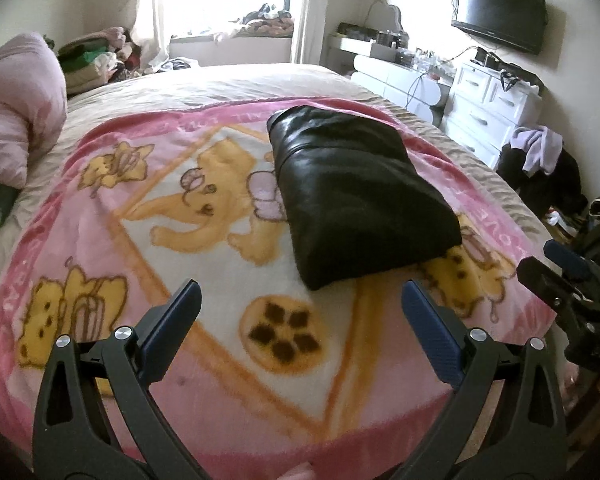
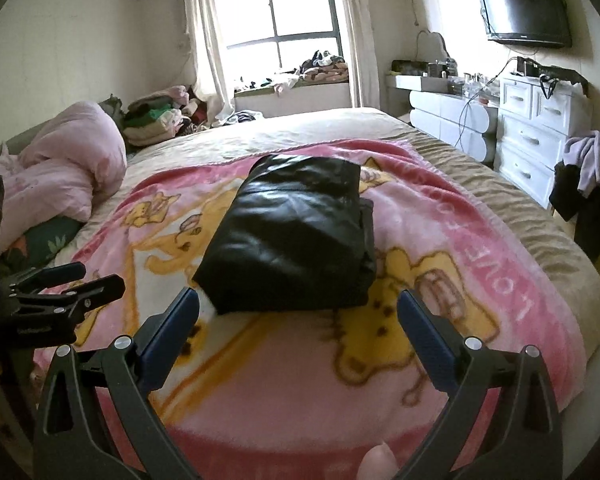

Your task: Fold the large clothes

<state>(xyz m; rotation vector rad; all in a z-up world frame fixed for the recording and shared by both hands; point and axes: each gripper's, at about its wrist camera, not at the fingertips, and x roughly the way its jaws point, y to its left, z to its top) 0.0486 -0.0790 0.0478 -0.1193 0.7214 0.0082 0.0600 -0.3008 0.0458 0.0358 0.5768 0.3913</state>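
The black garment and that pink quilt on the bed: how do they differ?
The black garment looks shiny and leather-like; the pink quilt looks soft, puffy and matte. The black garment lies folded in a flat, neat packet on the cartoon blanket; the pink quilt is bunched in a loose heap at the bed's left side. Both rest on the bed, and neither is in the jaws.

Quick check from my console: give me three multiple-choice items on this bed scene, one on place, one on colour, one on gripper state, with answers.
1. Where does the folded garment lie?
A. on the pink cartoon blanket
B. on the white dresser
C. on the window sill

2. What colour is the garment?
A. red
B. black
C. white

3. How stand the right gripper and left gripper?
A. both clamped on cloth
B. one holds the garment
C. both open, empty

Answers: 1 A, blanket shows all round it; 2 B, shiny black surface; 3 C, fingers spread, nothing between.
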